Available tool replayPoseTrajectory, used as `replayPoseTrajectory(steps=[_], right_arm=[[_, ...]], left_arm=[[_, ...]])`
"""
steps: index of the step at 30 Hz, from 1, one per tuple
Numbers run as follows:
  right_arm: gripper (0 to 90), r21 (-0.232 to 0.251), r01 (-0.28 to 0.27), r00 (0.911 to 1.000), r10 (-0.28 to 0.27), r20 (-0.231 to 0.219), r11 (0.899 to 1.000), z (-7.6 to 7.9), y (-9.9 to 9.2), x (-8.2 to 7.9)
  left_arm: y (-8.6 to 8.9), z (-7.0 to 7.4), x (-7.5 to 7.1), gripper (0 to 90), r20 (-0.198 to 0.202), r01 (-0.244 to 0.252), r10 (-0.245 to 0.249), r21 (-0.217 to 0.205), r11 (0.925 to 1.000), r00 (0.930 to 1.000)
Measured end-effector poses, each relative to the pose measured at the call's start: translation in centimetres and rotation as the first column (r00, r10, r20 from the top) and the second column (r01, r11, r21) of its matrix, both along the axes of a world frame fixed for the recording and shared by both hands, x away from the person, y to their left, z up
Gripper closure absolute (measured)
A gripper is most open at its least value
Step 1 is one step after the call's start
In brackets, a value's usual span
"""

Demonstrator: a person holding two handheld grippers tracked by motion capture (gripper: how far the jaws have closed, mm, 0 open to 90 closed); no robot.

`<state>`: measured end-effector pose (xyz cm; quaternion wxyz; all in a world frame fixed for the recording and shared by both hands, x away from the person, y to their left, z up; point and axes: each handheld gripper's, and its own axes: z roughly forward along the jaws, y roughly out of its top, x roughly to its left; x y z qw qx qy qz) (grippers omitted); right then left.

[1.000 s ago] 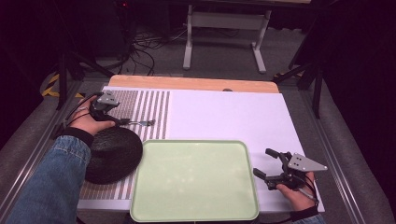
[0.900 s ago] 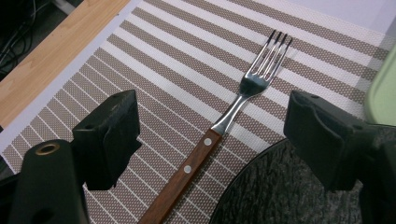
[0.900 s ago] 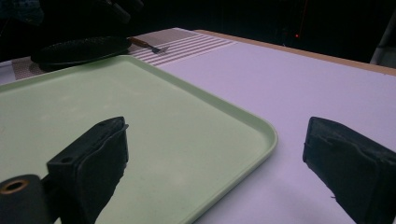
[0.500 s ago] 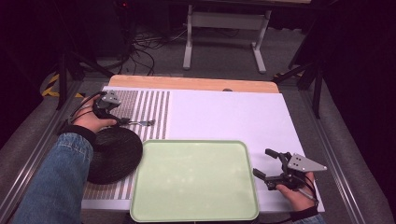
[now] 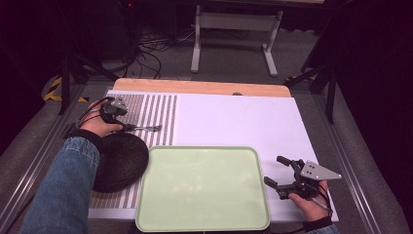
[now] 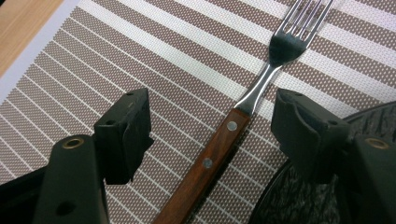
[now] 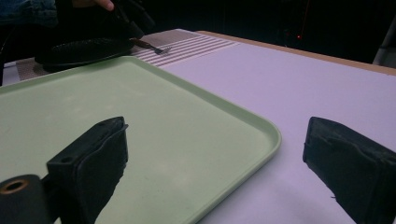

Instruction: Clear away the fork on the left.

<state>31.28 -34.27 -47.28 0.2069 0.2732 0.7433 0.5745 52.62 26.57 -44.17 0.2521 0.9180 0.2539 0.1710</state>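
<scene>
Pick-up of the fork, approach stage. I have my left tool (image 6: 210,126) lowered over the fork (image 6: 243,107), which lies flat on the striped placemat (image 6: 154,56) at the left of the worktop (image 5: 243,117), just beside the dark round plate (image 5: 119,161). As I judge it, nothing of the work is done yet: the fork is not gripped or lifted, and the green tray (image 5: 204,187) in front of me carries nothing. Left to do: close on the handle, lift, and carry the fork to wherever it belongs, probably the tray or the plate.

Left tool: jaws partly open and just been closing, one on either side of the fork's wooden handle (image 6: 205,163), with striped mat visible between each pad and the wood. The pads touch nothing that I can see; the right-hand jaw stands over the plate's rim.

Right tool (image 5: 285,173): jaws wide apart, empty, parked low at the tray's right edge, one jaw over the tray and the other over the white worktop.
</scene>
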Motion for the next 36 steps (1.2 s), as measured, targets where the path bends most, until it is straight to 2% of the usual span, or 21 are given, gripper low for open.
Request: replayPoseTrajectory(steps=[1, 7, 8, 12, 13, 16, 21, 26, 30, 31, 32, 36], right_arm=[[7.2, 0.0, 0.0, 1.0, 0.0, 0.0, 1.0, 0.0, 0.0, 0.0], [7.3, 0.003, 0.0, 1.0, 0.0, -0.001, 1.0, 0.0, -0.1, -0.1], [7.3, 0.004, 0.002, 1.0, -0.002, 0.0, 1.0, 0.0, -0.2, -0.2], [7.2, 0.005, 0.004, 1.0, -0.004, 0.002, 1.0, 0.0, -0.2, -0.2], [7.2, 0.006, 0.003, 1.0, -0.003, -0.001, 1.0, 0.0, -0.2, -0.3], [7.2, 0.005, -0.001, 1.0, 0.001, -0.002, 1.0, 0.0, -0.2, -0.2], [6.6, 0.003, 0.0, 1.0, 0.0, -0.003, 1.0, -0.1, -0.2, -0.2], [6.5, 0.003, -0.002, 1.0, 0.002, -0.005, 1.0, -0.1, -0.1, -0.2], [5.7, 0.002, -0.003, 1.0, 0.003, -0.006, 1.0, -0.1, -0.1, -0.2], [5.8, 0.002, -0.001, 1.0, 0.001, -0.008, 1.0, -0.1, -0.1, -0.2], [5.9, 0.003, -0.002, 1.0, 0.002, -0.008, 1.0, -0.1, -0.1, -0.2], [5.7, 0.005, -0.009, 0.9999, 0.009, -0.007, 1.0, -0.1, -0.2, -0.3]], left_arm=[[-0.1, -0.1, 0.1, 30.0, -0.009, 0.004, -0.005, -0.009, 0.9999, 1.0], [-0.4, -0.6, 0.5, 34.5, -0.02, 0.029, -0.029, -0.002, 0.9996, 0.9994], [-0.5, -0.8, 0.6, 35.3, -0.04, 0.03, -0.031, -0.01, 0.9995, 0.9987], [-0.5, -1.2, 0.7, 36.0, -0.067, 0.021, -0.022, -0.021, 0.9996, 0.9975], [-0.5, -1.4, 0.8, 36.6, -0.07, 0.021, -0.021, -0.002, 0.9998, 0.9973], [-0.4, -1.5, 0.8, 38.9, -0.072, 0.022, -0.021, 0.007, 0.9997, 0.9972], [-0.4, -1.8, 1.0, 41.1, -0.077, 0.045, -0.041, 0.055, 0.9975, 0.9962], [-0.4, -1.7, 1.1, 47.0, -0.083, 0.069, -0.063, 0.062, 0.9957, 0.9945], [-0.7, -1.5, 1.0, 54.9, -0.084, 0.105, -0.097, 0.093, 0.9901, 0.9917], [-1.0, -1.3, 0.9, 59.3, -0.081, 0.128, -0.119, 0.125, 0.9839, 0.9896], [-1.1, -1.3, 0.9, 60.4, -0.085, 0.133, -0.122, 0.137, 0.9816, 0.9888], [-1.4, -1.2, 0.8, 68.1, -0.094, 0.178, -0.164, 0.159, 0.9711, 0.9819]])
